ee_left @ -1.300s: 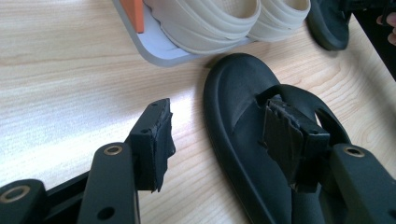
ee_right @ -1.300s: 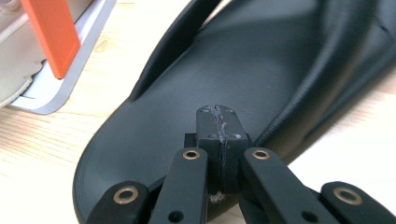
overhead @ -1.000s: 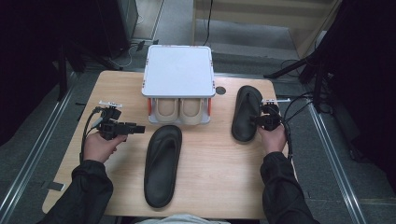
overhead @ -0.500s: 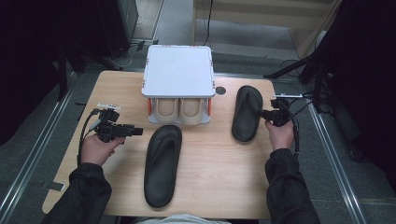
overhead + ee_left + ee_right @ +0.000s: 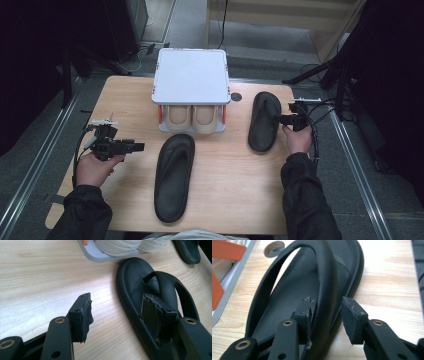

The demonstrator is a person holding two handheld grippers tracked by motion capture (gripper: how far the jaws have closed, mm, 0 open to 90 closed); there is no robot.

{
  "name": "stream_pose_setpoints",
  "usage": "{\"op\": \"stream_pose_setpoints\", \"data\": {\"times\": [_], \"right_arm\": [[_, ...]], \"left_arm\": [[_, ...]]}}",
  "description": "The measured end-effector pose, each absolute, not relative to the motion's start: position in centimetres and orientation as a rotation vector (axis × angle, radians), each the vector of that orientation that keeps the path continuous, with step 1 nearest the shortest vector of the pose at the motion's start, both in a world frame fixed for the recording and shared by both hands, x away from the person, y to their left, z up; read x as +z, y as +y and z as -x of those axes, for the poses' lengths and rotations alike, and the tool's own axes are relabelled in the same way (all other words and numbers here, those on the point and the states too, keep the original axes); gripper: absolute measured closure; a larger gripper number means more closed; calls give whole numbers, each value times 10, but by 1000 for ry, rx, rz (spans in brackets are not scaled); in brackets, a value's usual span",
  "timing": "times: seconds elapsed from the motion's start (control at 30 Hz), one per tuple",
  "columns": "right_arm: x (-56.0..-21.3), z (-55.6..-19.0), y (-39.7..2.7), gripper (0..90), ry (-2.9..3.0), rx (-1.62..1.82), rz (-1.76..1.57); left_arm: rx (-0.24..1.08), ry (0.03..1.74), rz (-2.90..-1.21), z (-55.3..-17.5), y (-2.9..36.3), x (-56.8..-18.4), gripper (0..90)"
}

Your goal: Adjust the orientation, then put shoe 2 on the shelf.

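Light wooden bench (image 5: 235, 200) carrying two black rubber flip-flop sandals. Right-side sandal (image 5: 264, 120) lying flat near the right edge, strap (image 5: 325, 277) between the jaws of the right hand-held gripper (image 5: 325, 315); jaws just opened, one pad at the strap, the other clear of it. Centre sandal (image 5: 174, 175) lying flat, just in front of a grey lidded rack (image 5: 191, 77) holding beige shoes (image 5: 192, 118). Left hand-held gripper (image 5: 140, 146) spread wide, empty, beside the centre sandal's toe end.
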State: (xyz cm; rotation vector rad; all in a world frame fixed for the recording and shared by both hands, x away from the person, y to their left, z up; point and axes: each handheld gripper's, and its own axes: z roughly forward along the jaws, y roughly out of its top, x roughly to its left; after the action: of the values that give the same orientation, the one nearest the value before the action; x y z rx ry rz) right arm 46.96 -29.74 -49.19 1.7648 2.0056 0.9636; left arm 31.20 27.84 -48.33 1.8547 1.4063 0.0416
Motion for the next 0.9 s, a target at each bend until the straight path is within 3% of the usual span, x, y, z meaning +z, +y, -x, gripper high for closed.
{"op": "stream_pose_setpoints", "data": {"times": [0.27,0.63,0.9], "right_arm": [[-498,-480,-289,615,2024,928,-1771],[-501,-484,-289,717,1986,948,-1816],[-500,-485,-286,735,1991,943,-1831]], "left_arm": [[51,1424,-1848,-305,282,-484,413],[45,1427,-1848,-303,282,-485,412],[56,1428,-1856,-303,281,-486,412]]}}
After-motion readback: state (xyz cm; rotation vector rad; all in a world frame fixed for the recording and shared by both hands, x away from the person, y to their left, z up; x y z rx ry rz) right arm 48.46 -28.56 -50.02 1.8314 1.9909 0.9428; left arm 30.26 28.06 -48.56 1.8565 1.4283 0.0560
